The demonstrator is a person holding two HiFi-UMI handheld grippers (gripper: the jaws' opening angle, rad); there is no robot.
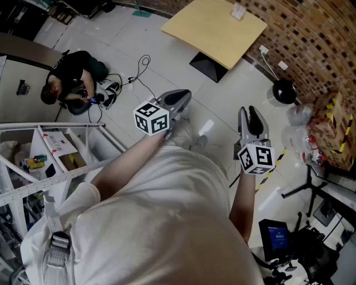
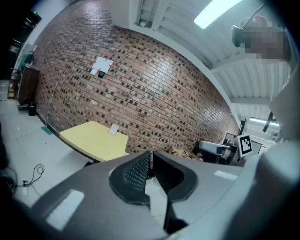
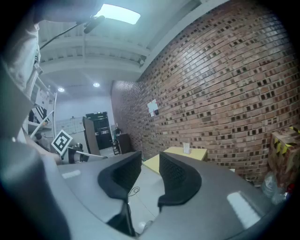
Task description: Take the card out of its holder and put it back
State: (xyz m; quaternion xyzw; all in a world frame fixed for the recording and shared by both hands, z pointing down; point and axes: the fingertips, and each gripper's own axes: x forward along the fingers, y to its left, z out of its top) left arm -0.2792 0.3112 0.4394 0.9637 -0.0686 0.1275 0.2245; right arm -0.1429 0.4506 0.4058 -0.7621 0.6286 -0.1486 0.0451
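Head view: left gripper, right gripper above tiled floor, table well apart.

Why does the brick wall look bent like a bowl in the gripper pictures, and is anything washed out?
Left gripper view: the wide-angle lens bows the brick wall and darkens the corners; the ceiling light is blown out. Right gripper view: same bulge, and the ceiling panel glares white. Head view: milder bending, evenly lit, sharp.

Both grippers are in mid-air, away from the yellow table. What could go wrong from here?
1. The card holder stands near the edge of the yellow table; a clumsy nudge could push it off.
2. A loose cable lies on the floor toward the table: possible trip.
3. The left gripper is shut; it must open before gripping.
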